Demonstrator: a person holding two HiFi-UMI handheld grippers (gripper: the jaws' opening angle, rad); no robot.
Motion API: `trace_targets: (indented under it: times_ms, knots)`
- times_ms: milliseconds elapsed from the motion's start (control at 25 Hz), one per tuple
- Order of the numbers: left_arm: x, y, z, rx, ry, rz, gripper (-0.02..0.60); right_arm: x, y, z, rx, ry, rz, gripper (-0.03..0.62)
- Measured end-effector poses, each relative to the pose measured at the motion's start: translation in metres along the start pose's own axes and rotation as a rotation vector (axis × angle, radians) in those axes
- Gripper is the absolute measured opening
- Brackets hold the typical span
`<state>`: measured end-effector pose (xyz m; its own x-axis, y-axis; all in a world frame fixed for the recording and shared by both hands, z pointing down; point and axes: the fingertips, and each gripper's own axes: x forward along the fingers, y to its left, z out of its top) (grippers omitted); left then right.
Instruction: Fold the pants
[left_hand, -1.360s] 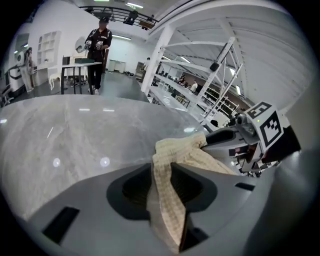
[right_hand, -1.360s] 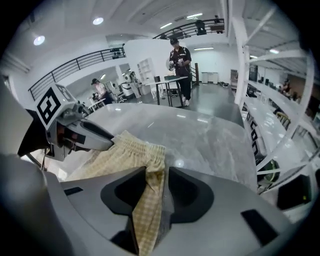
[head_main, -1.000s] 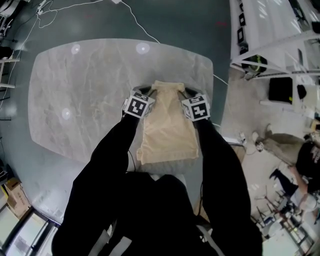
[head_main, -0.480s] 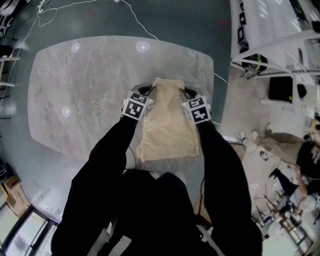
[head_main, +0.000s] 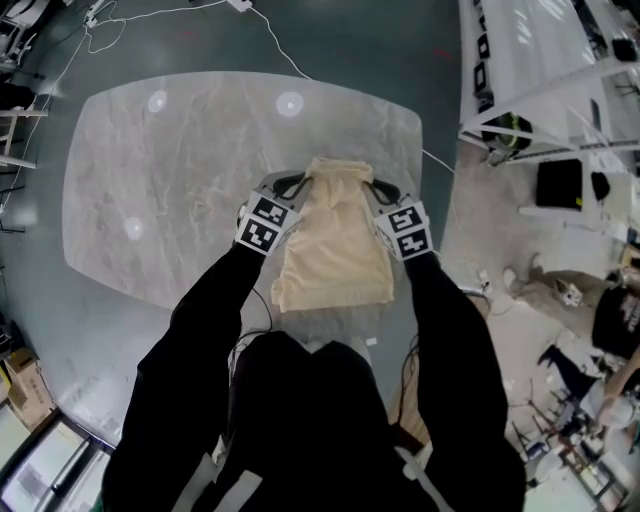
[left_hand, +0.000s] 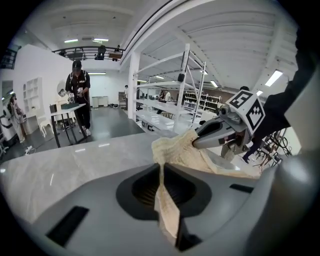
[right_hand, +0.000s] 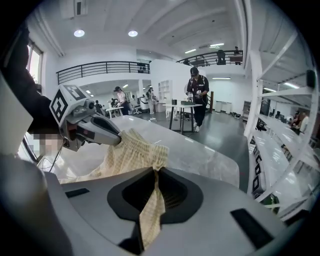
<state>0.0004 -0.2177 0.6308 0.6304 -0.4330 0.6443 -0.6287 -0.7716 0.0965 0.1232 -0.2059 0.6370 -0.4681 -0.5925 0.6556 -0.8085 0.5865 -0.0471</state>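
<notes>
Pants (head_main: 335, 255): beige, already narrowed to one strip, judged folded lengthwise. Near end lies flat on table (head_main: 170, 190), at near edge. Far end (elastic waistband) bunched, raised off table. Left tool (head_main: 300, 181) and right tool (head_main: 366, 184): jaws just been closing, each now pinching one waistband corner, cloth clamped between pads. Crosswise fold not yet made. Judged left to do: waistband to be carried toward near hem, laid down, smoothed, released.
</notes>
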Motion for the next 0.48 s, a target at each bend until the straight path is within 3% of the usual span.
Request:
trace_targets:
  times_ms: [480]
  knots:
    - [-0.053,-0.055,0.005,0.198,-0.108,-0.014,0.026,-0.058,0.031,-0.001,-0.13,-0.117,0.031,0.028]
